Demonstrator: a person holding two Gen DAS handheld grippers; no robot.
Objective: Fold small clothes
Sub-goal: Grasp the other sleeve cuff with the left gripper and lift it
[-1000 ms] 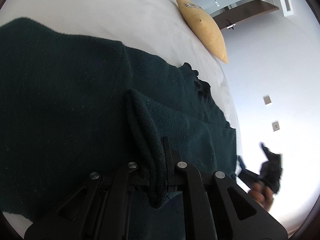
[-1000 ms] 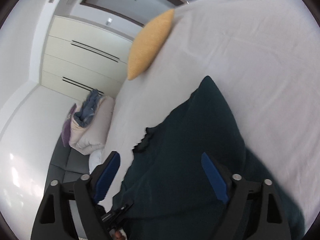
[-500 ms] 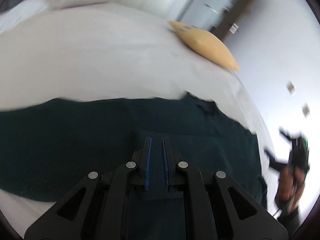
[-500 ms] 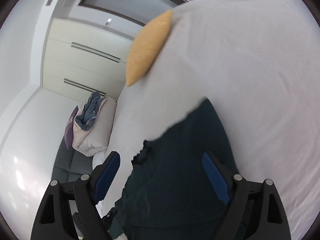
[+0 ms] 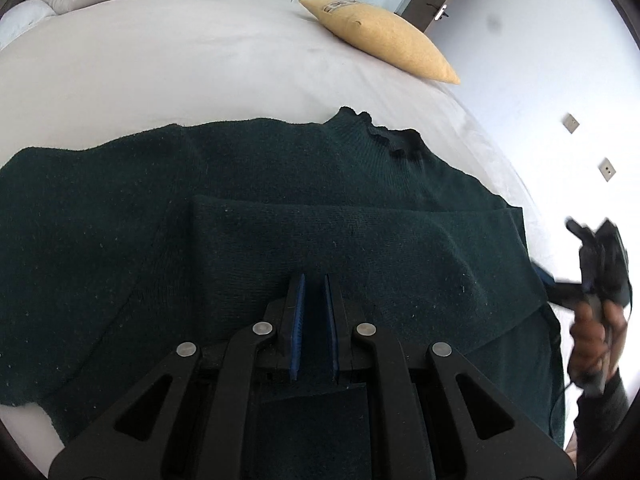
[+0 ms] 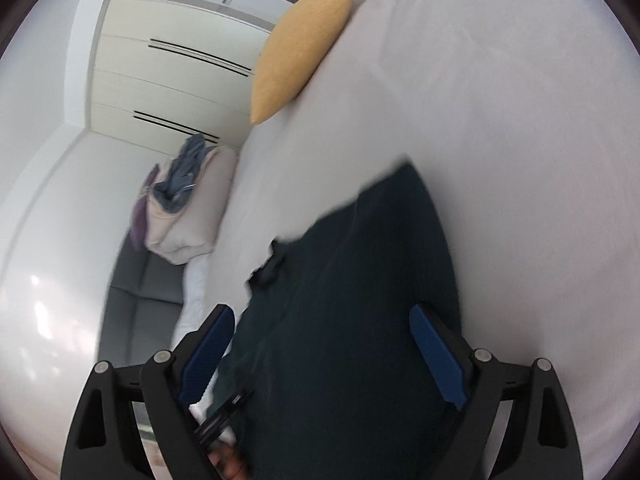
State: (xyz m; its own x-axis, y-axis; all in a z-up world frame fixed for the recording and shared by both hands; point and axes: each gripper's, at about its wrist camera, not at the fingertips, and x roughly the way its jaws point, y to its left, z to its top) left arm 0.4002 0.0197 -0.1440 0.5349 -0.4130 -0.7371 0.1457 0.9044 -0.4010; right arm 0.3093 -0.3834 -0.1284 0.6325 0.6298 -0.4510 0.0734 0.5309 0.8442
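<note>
A dark green knitted sweater (image 5: 280,184) lies flat on the white bed (image 5: 160,60), its ruffled collar (image 5: 396,140) towards the far side. One sleeve (image 5: 360,236) lies folded across the body. Just above that sleeve hovers my left gripper (image 5: 314,280), shut, its blue pads nearly together and gripping nothing. My right gripper (image 6: 320,316) stands wide open over the sweater (image 6: 360,300) near the bed's edge, and its pads touch no cloth. In the left wrist view a hand (image 5: 592,332) holds the right gripper at the far right.
A yellow pillow (image 5: 384,40) lies at the head of the bed, also the pillow (image 6: 296,48) in the right wrist view. Beside the bed are a folded duvet with clothes on it (image 6: 180,200), a grey sofa (image 6: 140,300) and a wardrobe (image 6: 168,80).
A second ago my left gripper pinched a raised fold of the sleeve; it has let go, rolled and drawn back, and the sleeve lies flat. My right gripper has shifted slightly and stays open.
</note>
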